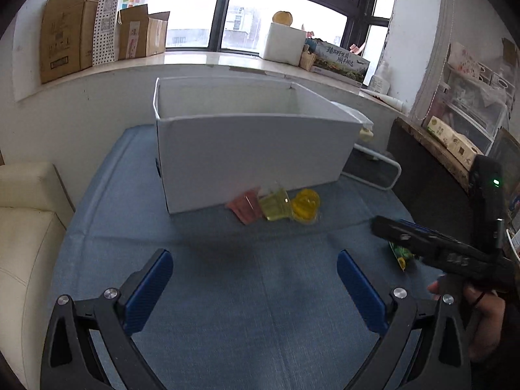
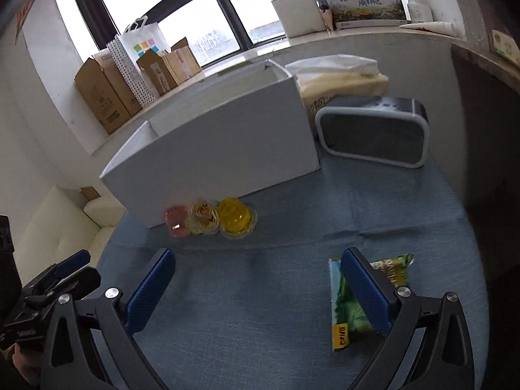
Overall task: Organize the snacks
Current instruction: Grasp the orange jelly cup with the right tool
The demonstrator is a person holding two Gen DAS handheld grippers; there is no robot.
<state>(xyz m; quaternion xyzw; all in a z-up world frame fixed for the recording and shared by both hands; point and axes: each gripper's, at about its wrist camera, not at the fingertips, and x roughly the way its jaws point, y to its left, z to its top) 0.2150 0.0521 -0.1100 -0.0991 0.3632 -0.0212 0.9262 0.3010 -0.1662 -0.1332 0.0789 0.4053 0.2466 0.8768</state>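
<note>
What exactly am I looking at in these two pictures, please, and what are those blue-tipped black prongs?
There is no robot here. A person holds a two-finger gripper in each hand, and a fisheye camera on each looks forward along its blue fingers. One picture comes from the left gripper, the other from the right gripper. Both are open and hold nothing. On the blue tablecloth stands a white box. Beside its front wall lie three jelly cups: red, pale yellow and yellow. A green snack packet lies under the right gripper's right finger. A grey speaker stands beside the box.
</note>
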